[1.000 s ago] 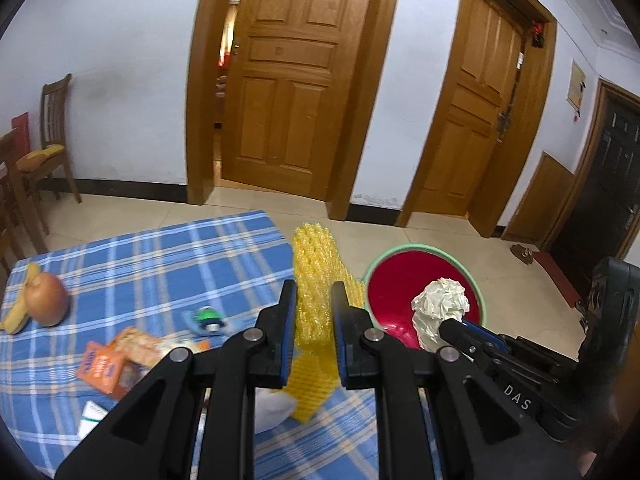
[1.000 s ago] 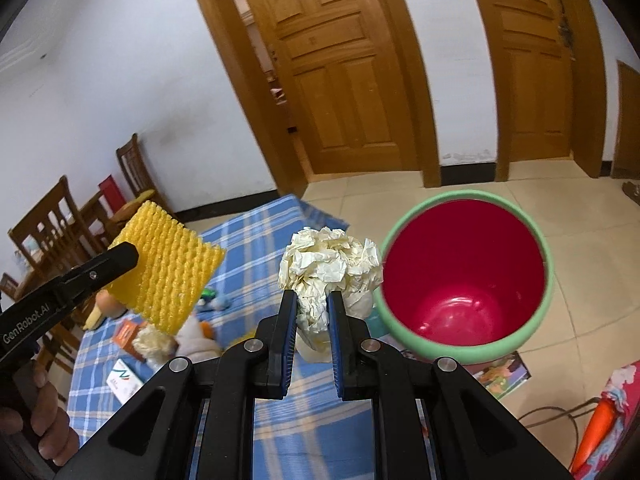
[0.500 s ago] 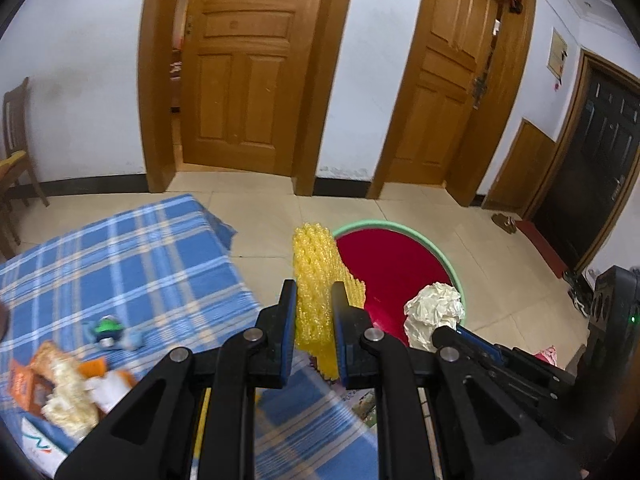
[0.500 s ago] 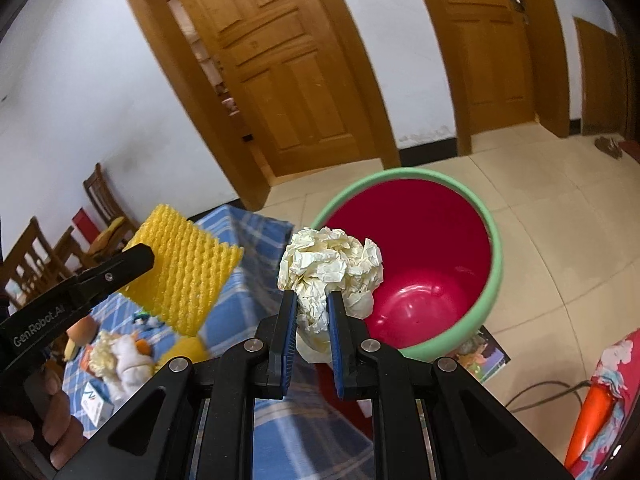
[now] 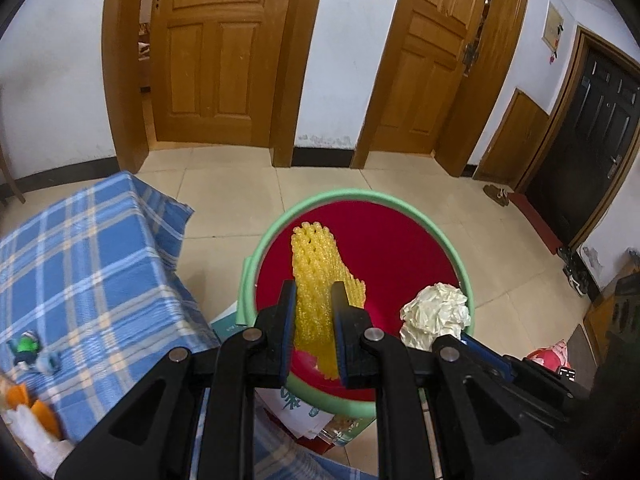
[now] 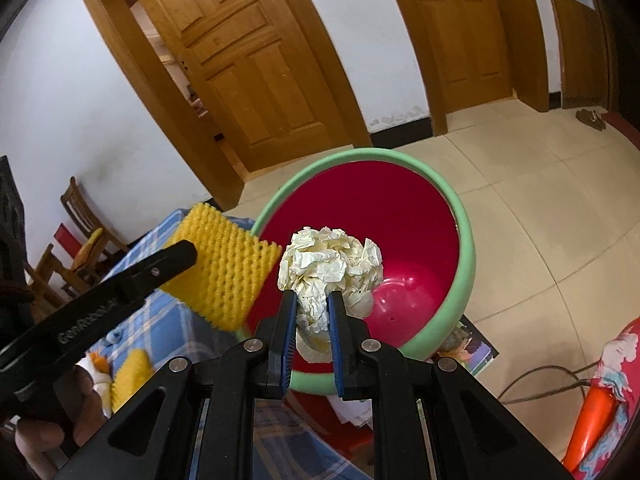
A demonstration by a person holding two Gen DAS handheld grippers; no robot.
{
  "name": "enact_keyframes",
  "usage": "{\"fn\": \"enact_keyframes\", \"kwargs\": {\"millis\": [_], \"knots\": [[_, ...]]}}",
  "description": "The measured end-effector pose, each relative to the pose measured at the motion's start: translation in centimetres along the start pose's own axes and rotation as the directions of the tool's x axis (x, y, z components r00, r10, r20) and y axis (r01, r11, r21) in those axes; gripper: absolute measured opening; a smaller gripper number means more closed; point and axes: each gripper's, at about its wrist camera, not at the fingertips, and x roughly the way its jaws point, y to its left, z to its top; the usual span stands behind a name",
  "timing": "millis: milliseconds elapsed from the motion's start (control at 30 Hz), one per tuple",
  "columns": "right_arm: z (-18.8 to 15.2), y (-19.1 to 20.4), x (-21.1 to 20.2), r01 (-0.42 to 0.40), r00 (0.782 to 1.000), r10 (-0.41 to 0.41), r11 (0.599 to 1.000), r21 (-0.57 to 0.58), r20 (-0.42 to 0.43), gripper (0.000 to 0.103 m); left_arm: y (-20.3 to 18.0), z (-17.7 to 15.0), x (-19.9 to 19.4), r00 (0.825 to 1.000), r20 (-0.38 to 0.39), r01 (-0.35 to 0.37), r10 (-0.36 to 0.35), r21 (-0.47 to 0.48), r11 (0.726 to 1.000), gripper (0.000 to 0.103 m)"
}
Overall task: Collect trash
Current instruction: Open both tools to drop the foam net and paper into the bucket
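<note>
Yellow foam net (image 5: 316,280) is clamped in my left gripper (image 5: 313,312), at frame centre over the red bin (image 5: 400,240). My right gripper (image 6: 312,320) is closed on the paper ball (image 6: 328,264), also above the bin's mouth. Risk: the light net sits toward the near-left rim and may catch there or drift onto the floor. More trash remains on the surface (image 5: 80,248), lower left.

White walls (image 5: 348,60) with a dark skirting strip are enclosing the room, and two panelled wooden doors (image 5: 216,48) are standing in them. Beige tiles (image 5: 328,184) are covering the floor; a black door (image 5: 592,136) is closing the right side. Wooden chairs (image 6: 80,236) are waiting by the far wall.
</note>
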Motion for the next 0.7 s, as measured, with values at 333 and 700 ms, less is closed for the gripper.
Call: {"fn": "enact_keyframes", "kwargs": {"millis": [333,700], "knots": [[0.2,-0.7,0.7,0.031,1.000,-0.031,0.999,0.025,-0.004,0.036,0.2,-0.1,1.3,0.999,-0.016,-0.029,0.029,-0.015,0.999,0.047],[0.2,-0.7,-1.4,0.028,0.999,-0.030,0.999,0.043,0.032,0.045,1.1,-0.5,-1.3,0.999,0.005,-0.044,0.044,-0.044,0.998,0.050]]}}
